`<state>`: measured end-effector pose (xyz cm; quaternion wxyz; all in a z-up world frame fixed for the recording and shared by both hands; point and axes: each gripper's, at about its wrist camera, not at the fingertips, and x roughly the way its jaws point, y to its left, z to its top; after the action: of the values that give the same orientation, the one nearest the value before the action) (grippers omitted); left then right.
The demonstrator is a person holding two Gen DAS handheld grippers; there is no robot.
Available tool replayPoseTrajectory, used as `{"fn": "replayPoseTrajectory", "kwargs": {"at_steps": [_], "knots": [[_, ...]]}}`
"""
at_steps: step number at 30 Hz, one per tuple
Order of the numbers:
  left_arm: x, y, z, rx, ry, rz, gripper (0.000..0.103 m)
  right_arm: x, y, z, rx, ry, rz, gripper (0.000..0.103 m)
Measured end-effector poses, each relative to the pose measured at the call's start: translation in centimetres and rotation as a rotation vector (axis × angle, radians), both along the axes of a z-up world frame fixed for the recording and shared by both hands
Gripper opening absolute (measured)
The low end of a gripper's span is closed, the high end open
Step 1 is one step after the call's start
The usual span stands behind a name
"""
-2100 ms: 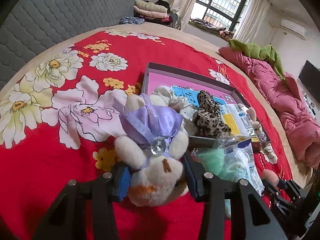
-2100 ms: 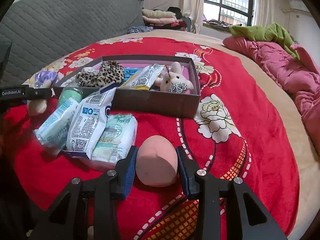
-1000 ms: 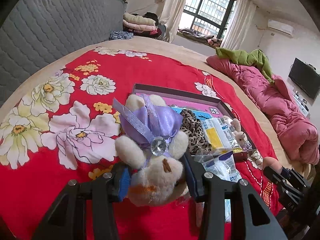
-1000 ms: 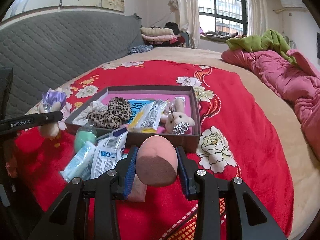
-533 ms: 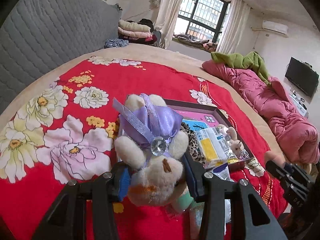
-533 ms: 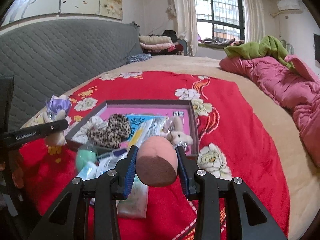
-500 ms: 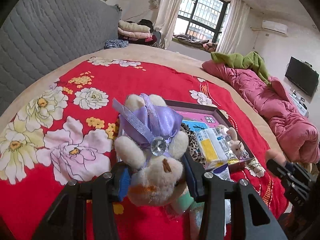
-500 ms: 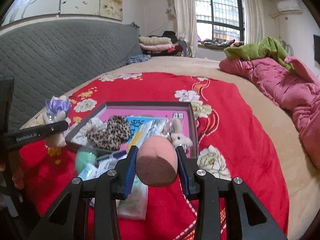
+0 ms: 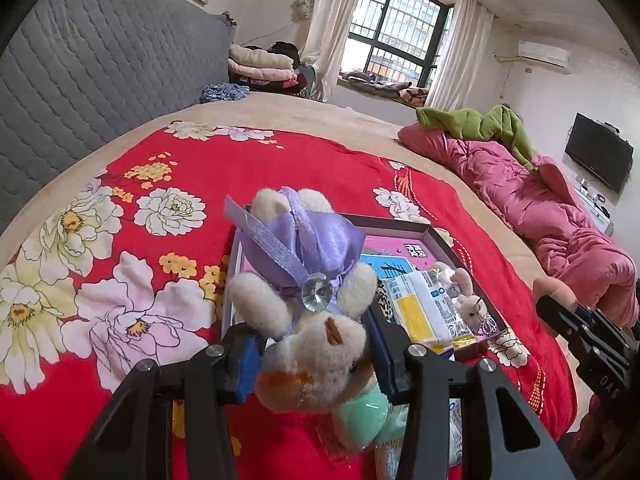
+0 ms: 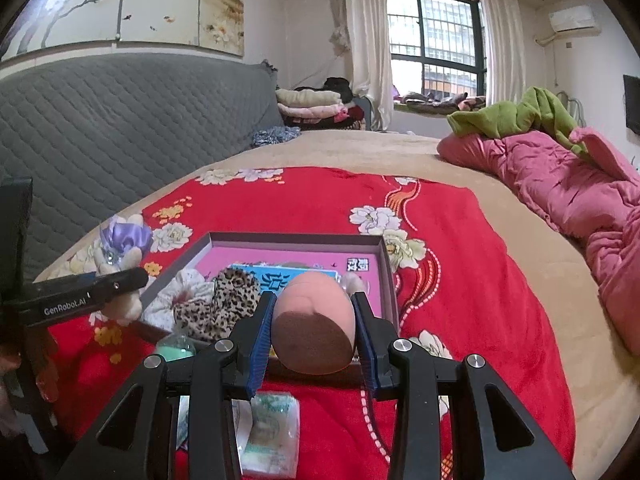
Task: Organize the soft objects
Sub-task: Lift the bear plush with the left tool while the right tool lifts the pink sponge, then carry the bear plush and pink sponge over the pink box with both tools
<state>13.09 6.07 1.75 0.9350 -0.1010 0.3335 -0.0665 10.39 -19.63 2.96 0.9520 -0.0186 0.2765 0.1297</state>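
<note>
The left hand-held gripper (image 9: 312, 354) is clamping the bear (image 9: 308, 312) above the box's (image 10: 384, 264) near-left corner; the right hand-held gripper (image 10: 314, 334) is pinching the sponge (image 10: 314, 320) over its near edge. Best carrying each past the rim onto bare pink floor before releasing.

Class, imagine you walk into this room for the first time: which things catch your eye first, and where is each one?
First, the plush toy in a purple satin dress, clamped in the left gripper above the red floral bedspread. Next, the peach egg-shaped sponge pinched in the right gripper, in front of the pink-lined box of soft items mid-bed.
</note>
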Motion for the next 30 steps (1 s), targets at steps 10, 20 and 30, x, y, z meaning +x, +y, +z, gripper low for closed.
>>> {"fn": "replayPoseTrajectory", "kwargs": {"at_steps": [10,20,30], "knots": [[1.0,0.0,0.1,-0.004,0.005,-0.019,0.047,1.2,0.8,1.3,-0.021,-0.047,-0.003,0.039],[2.3,0.1,-0.6,0.01,0.037,-0.056,0.047,2.7,1.2,2.1,-0.05,-0.082,-0.019,0.039],[3.3,0.2,-1.8,0.019,0.078,-0.063,0.047,4.4,2.9,0.9,-0.042,-0.052,0.019,0.039]]}}
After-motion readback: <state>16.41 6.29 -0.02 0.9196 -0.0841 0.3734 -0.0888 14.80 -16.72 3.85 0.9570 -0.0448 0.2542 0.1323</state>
